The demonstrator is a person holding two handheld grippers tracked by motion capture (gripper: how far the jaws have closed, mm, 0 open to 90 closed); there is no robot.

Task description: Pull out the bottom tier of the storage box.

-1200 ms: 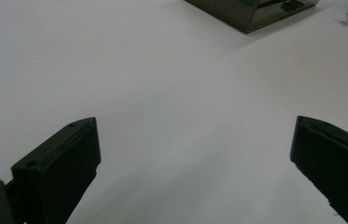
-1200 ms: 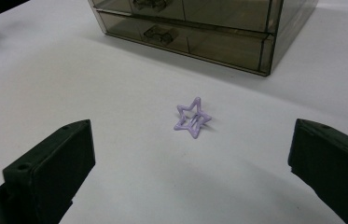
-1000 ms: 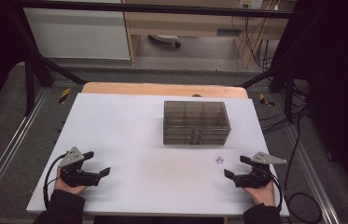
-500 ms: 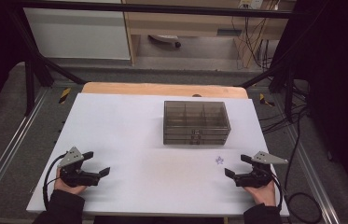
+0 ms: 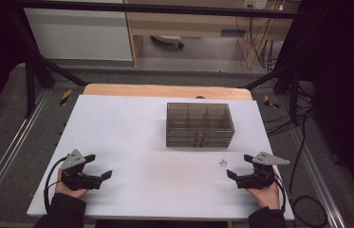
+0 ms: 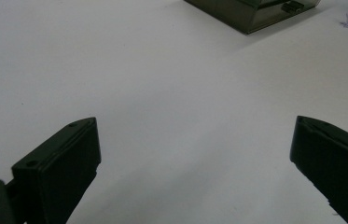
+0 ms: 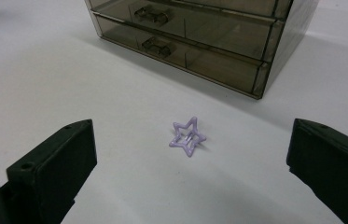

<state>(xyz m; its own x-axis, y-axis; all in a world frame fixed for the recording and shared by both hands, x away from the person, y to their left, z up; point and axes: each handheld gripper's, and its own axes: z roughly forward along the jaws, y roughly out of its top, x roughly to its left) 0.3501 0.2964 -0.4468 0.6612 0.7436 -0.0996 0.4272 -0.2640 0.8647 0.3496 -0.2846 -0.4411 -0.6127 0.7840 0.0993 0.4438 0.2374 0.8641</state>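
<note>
While both grippers rest low on the white table (image 5: 132, 128), the purple star hair clip (image 7: 188, 136) lies flat just ahead of the right gripper (image 7: 188, 163), centred between its wide-spread jaws. One star point aims toward the smoky drawer box (image 5: 200, 124) beyond; no long axis to call. The left gripper (image 5: 99, 166) is spread wide too, holding nothing.
</note>
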